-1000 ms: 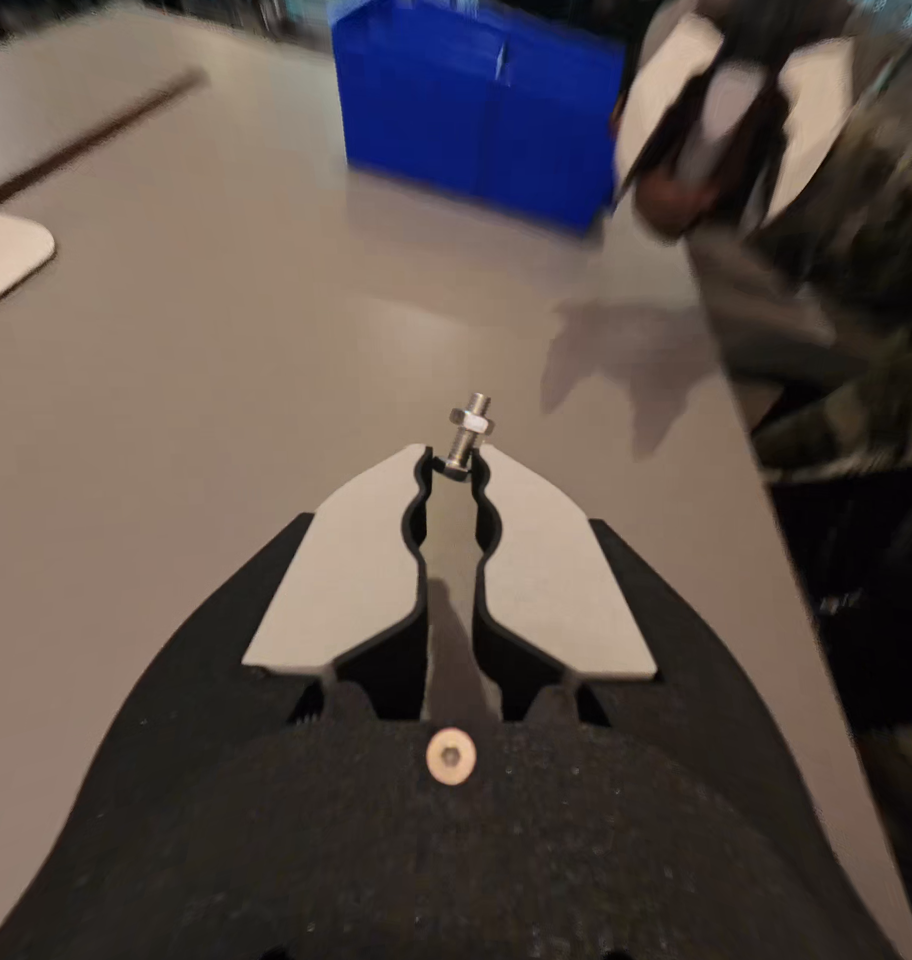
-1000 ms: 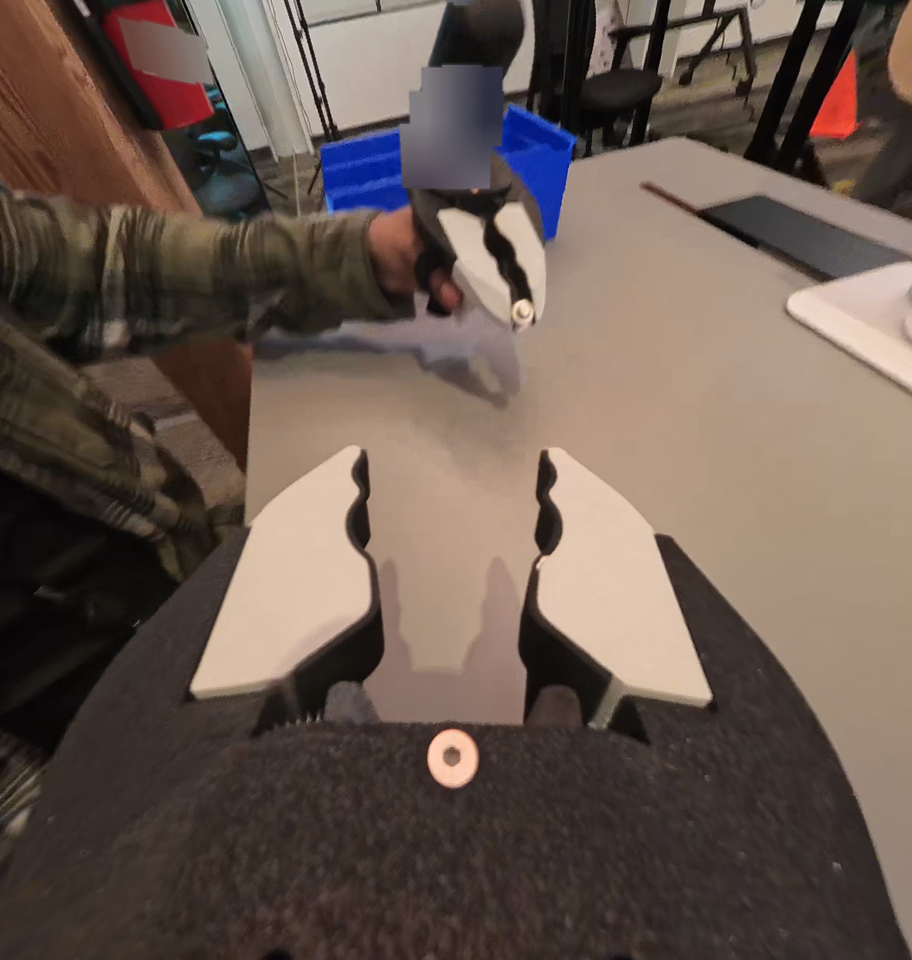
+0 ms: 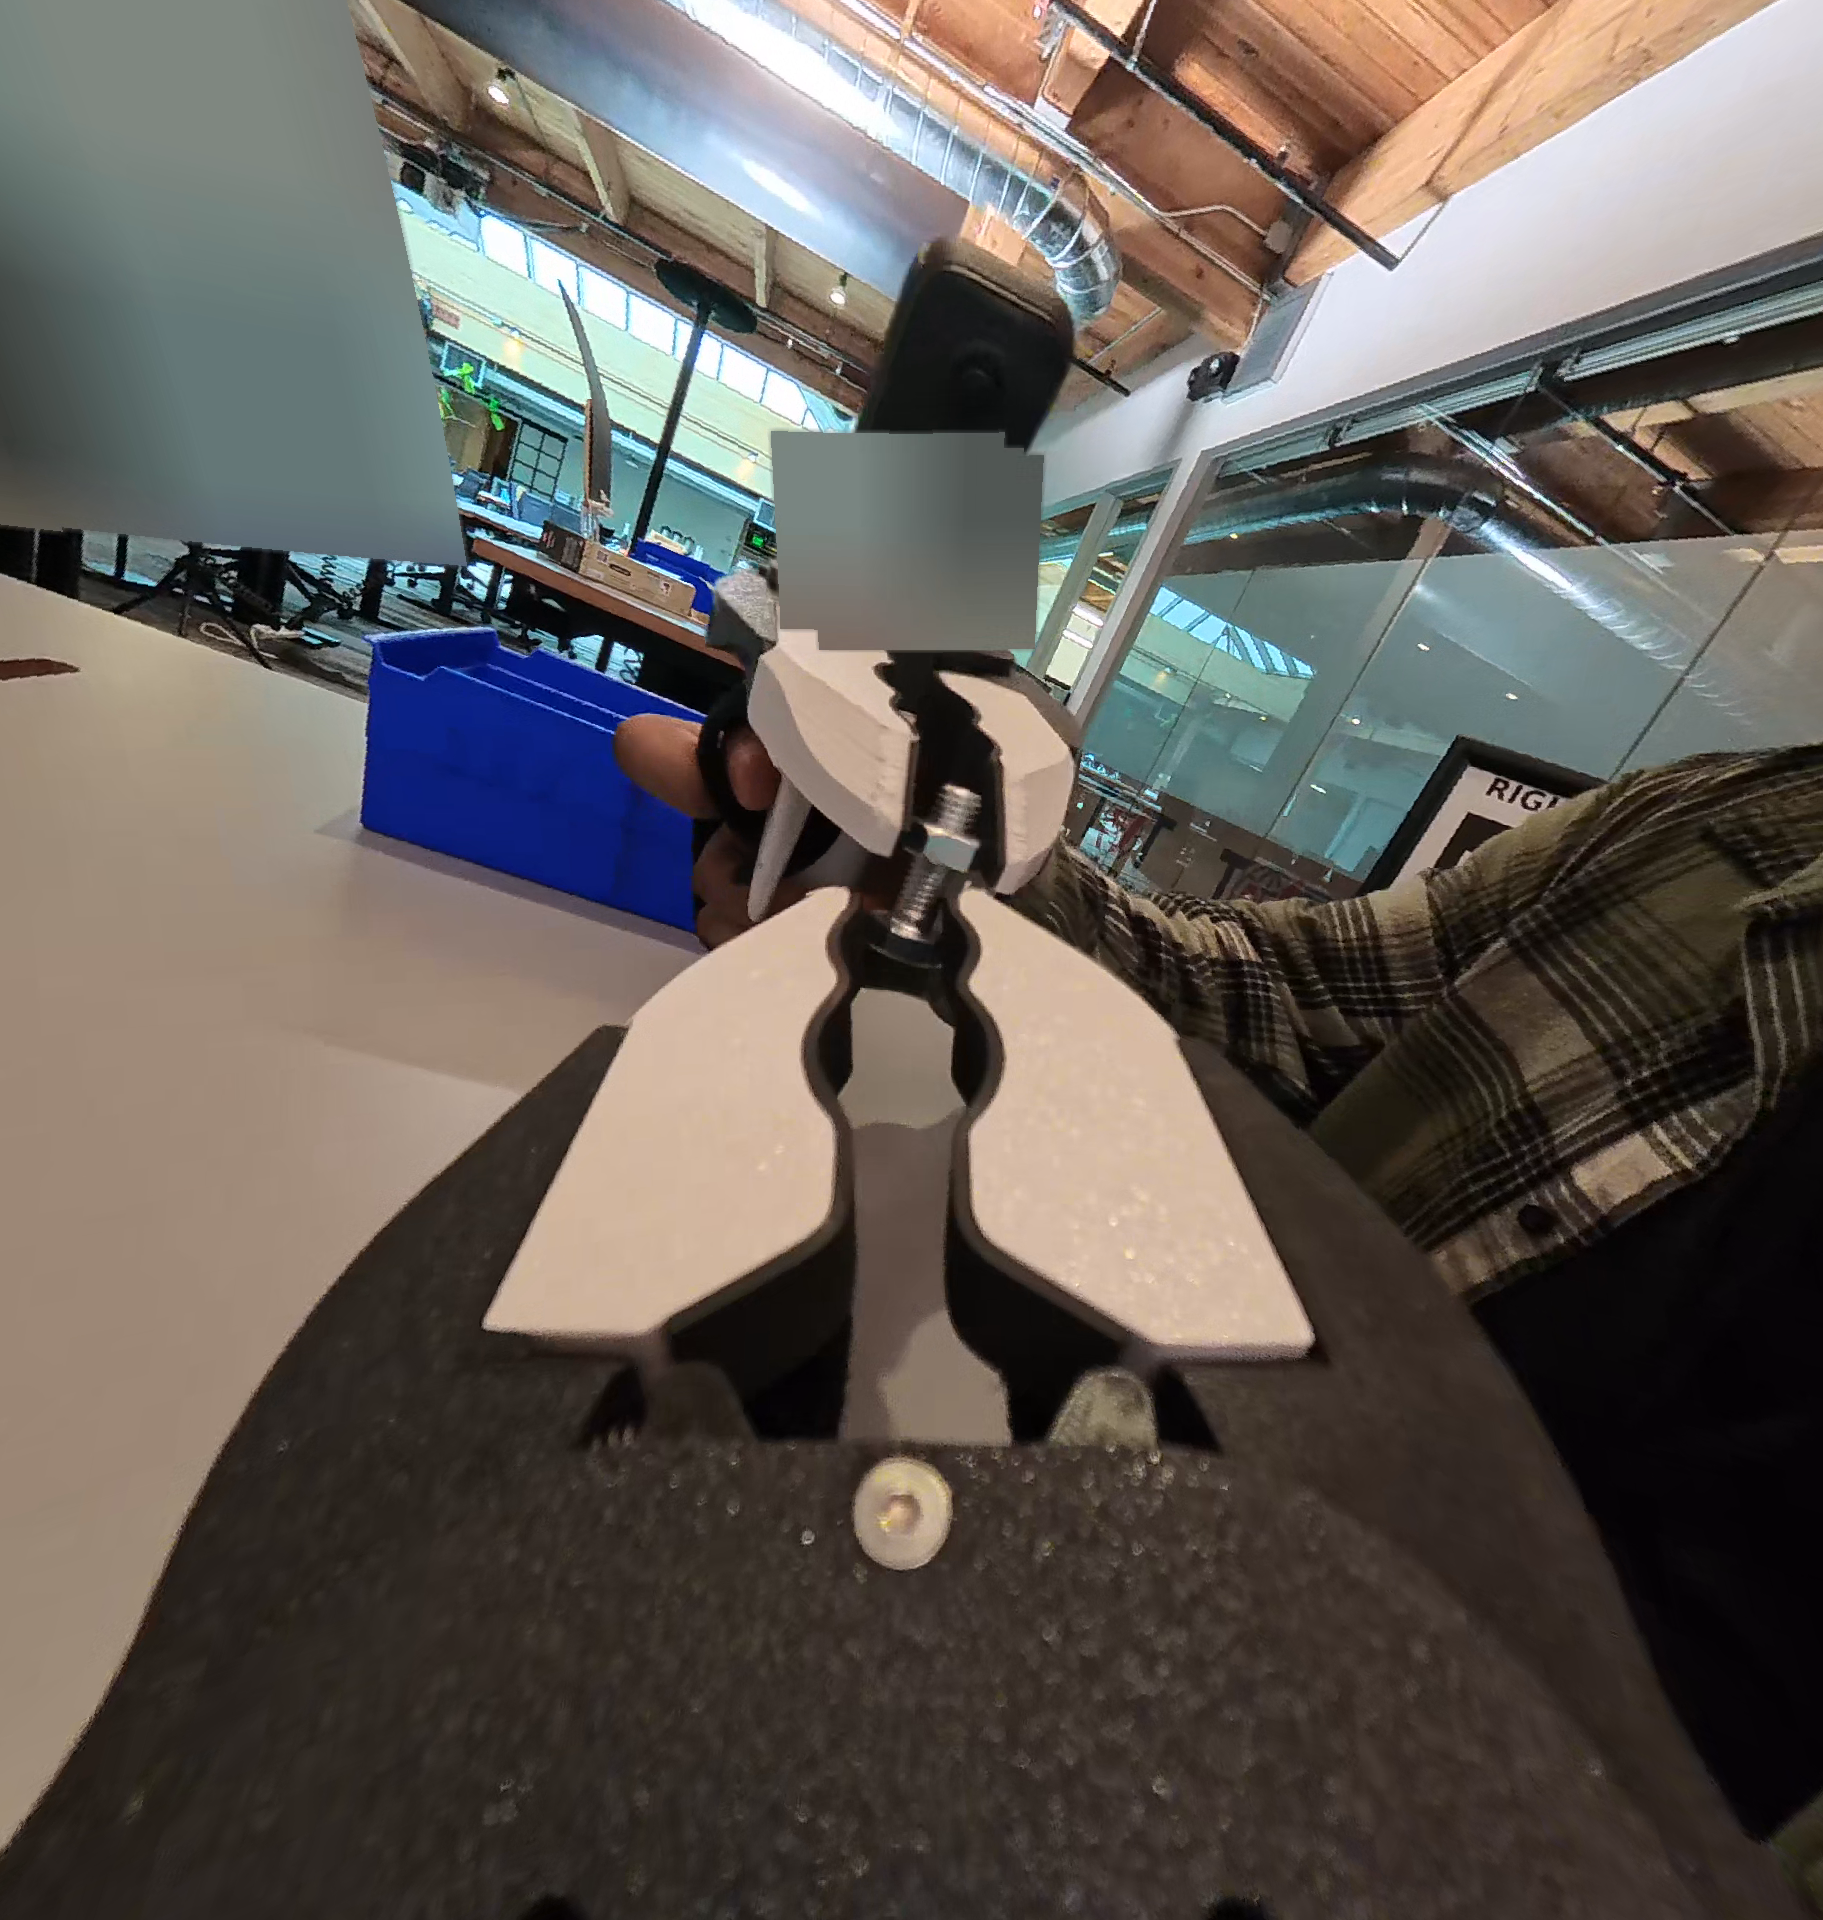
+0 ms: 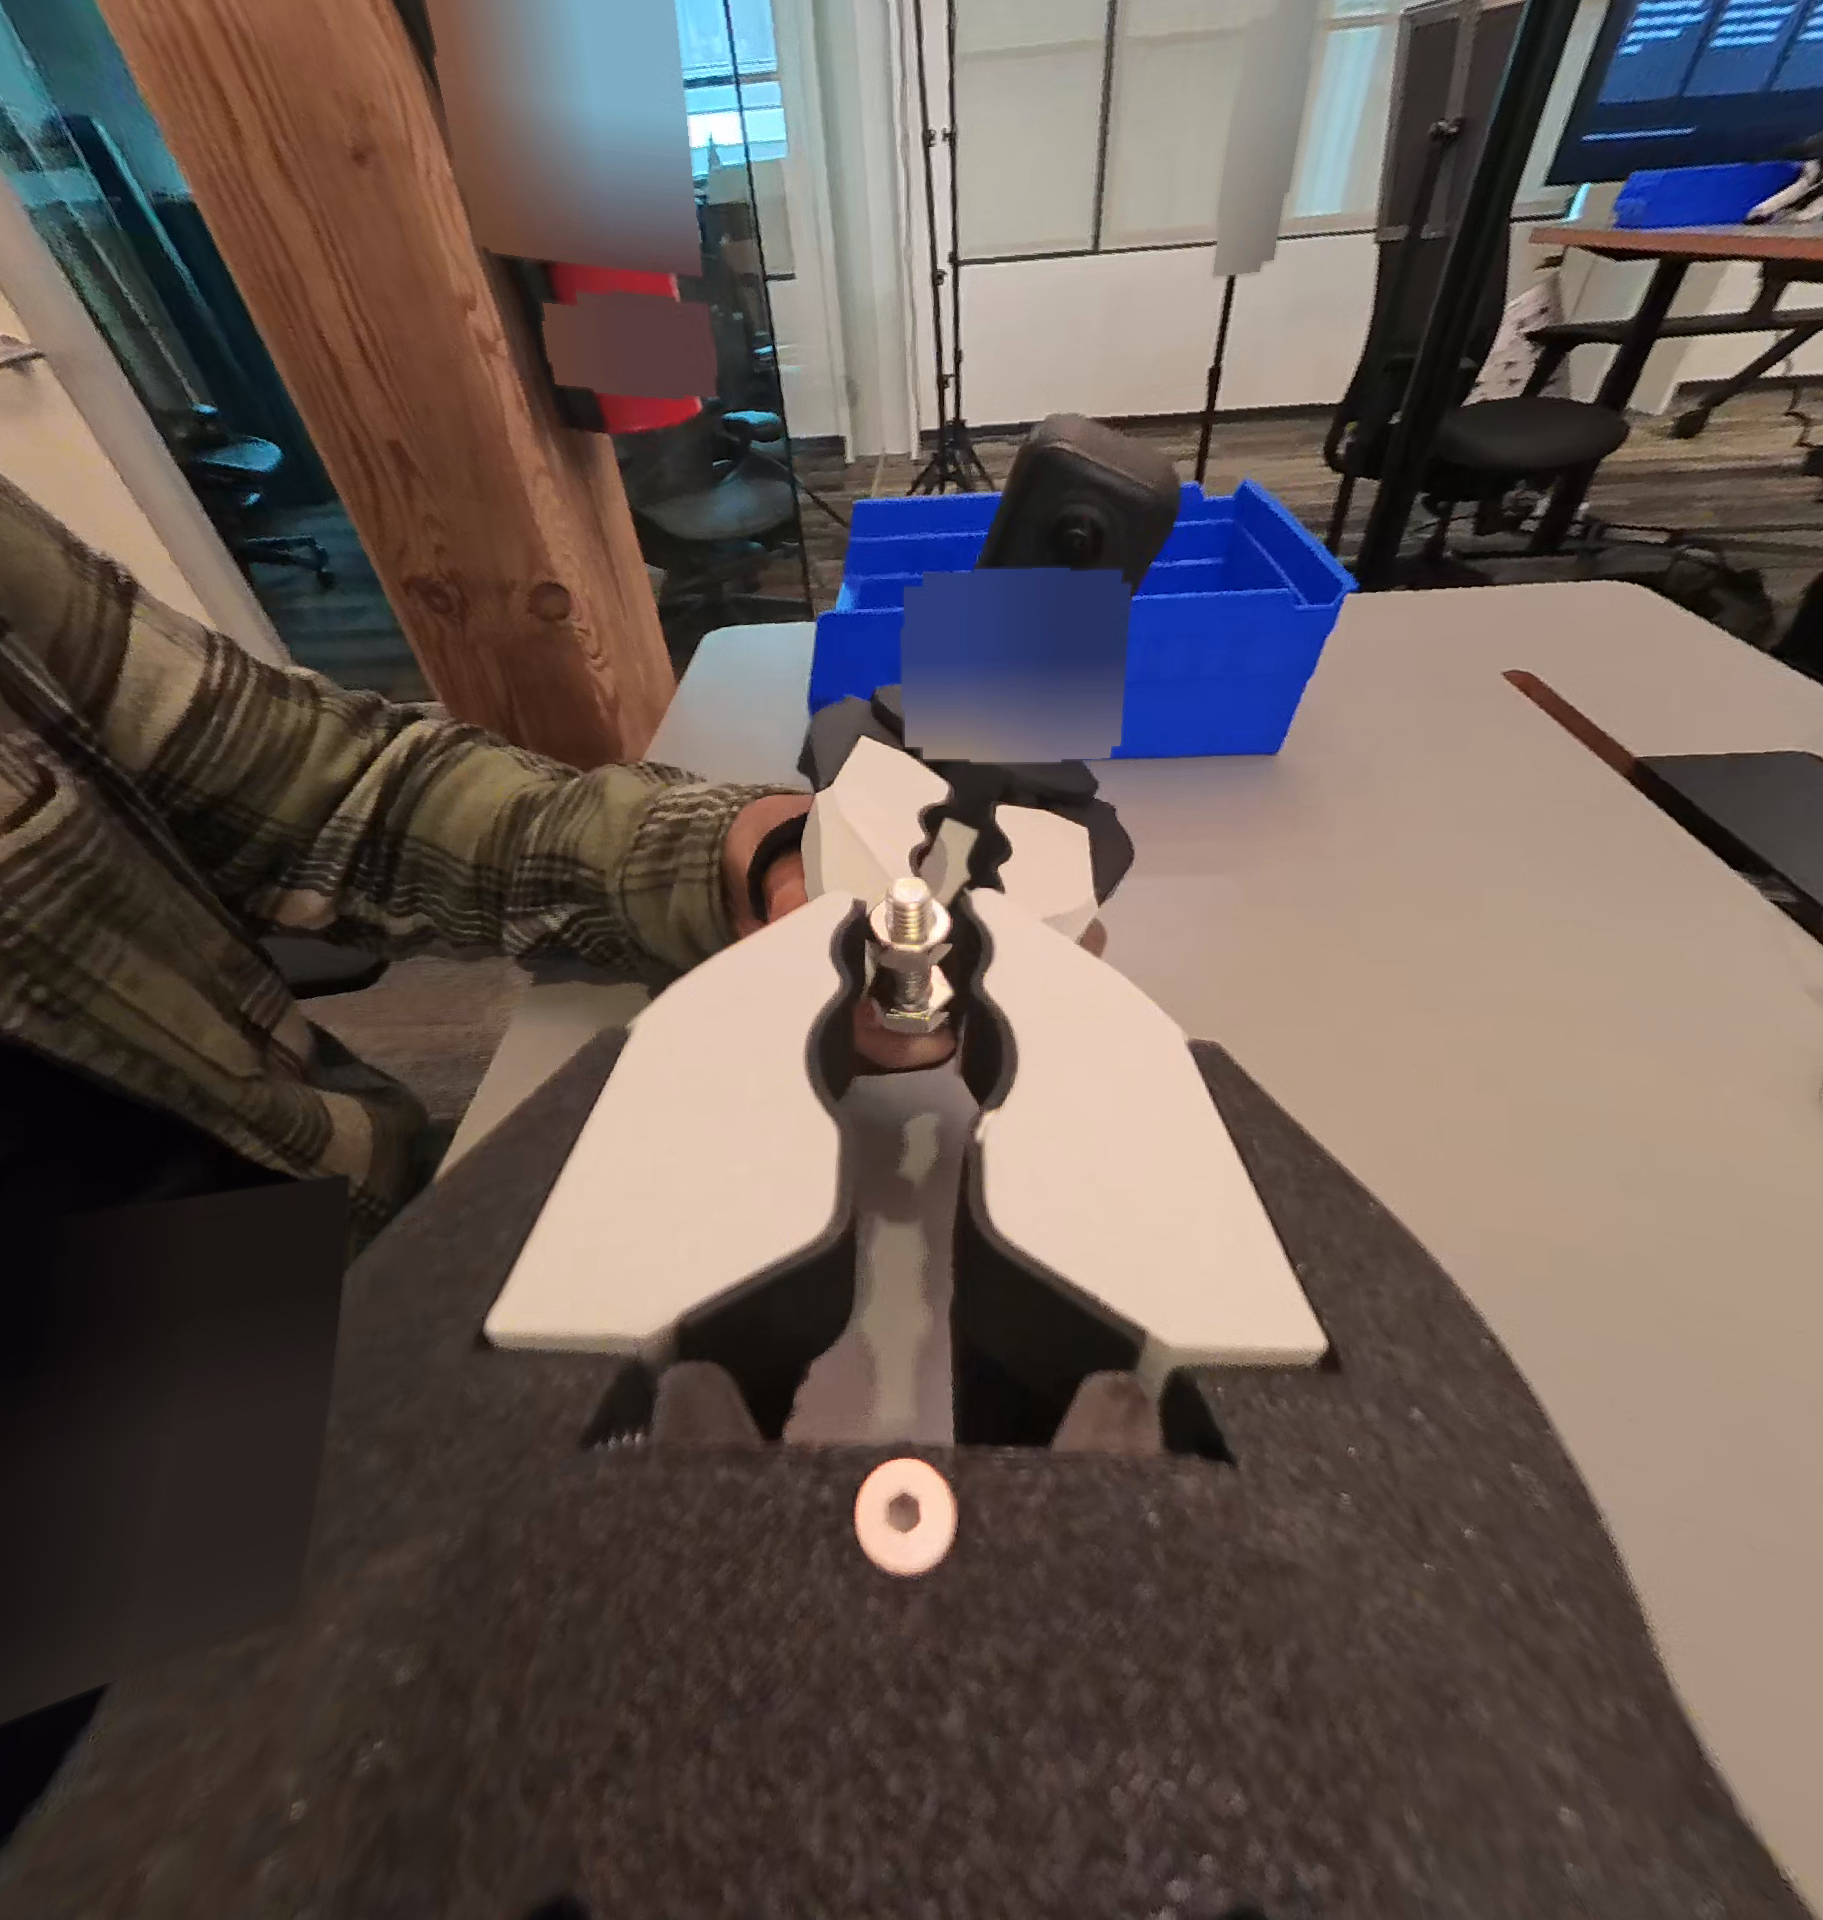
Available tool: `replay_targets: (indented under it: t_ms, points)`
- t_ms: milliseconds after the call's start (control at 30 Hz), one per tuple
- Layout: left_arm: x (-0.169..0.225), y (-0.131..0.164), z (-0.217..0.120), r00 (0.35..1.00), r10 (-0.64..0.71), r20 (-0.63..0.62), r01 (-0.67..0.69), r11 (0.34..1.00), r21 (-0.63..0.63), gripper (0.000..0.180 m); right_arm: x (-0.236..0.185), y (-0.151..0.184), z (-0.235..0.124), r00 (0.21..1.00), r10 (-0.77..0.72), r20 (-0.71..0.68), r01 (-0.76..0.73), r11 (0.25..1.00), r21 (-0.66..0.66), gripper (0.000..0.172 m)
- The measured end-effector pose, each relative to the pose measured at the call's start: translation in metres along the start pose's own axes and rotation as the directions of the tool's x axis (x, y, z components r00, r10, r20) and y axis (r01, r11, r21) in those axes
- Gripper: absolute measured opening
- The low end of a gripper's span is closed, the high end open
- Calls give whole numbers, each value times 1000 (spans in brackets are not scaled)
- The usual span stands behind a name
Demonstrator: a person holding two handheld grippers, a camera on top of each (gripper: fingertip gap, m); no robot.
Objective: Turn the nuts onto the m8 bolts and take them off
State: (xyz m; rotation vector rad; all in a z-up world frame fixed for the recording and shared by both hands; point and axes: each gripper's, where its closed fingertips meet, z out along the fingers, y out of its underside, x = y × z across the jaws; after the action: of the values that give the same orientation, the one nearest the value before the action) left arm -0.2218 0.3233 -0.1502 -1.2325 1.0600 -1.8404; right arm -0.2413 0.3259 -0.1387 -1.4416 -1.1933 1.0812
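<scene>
One silver bolt (image 3: 917, 906) with one nut (image 3: 951, 850) on its thread is held in the air above the grey desk (image 3: 211, 987), between two tools. The left tool (image 3: 909, 933) is closed on the head end of the bolt, and its white fingers (image 3: 720, 1049) are pressed on it from both sides. The right tool (image 4: 905, 951) is closed around the nut (image 4: 907, 931), which sits near the free end of the thread; the bolt's head (image 4: 903, 1010) is seen lower in the same gap.

In the left wrist view, the way ahead is filled by the right tool (image 3: 938, 821) and the hand that carries it. A sleeve (image 3: 1406, 987) in green check is stretched across the right side of this view. In the right wrist view, the left tool (image 4: 964, 862) is seen just behind the bolt, and the other sleeve (image 4: 367, 821) is coming in from the left.

One blue bin (image 4: 1229, 665) stands on the far part of the desk, well apart from the bolt. One dark flat pad (image 4: 1769, 821) lies on the right side of the desk. A thick wooden post (image 4: 387, 364) stands beyond the desk's left edge.
</scene>
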Motion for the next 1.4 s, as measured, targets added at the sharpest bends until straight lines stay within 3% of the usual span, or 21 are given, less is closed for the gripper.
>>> replay_targets:
  t_ms: [467, 1167, 1400]
  points:
    - [3, 9, 1, 992, 122, 29, -120, 990, -80, 22, 3, -7, 0, 985, 138, 102, -144, 989, 47, 15]
    - [1, 21, 4, 988, 148, 38, -142, 982, -123, 15, -3, 6, 4, 985, 119, 124, -116, 993, -25, 16]
    - [-1, 22, 4, 983, 174, 64, -164, 977, -133, 15, 5, 4, 0, 992, 112, 60, -111, 993, -31, 33]
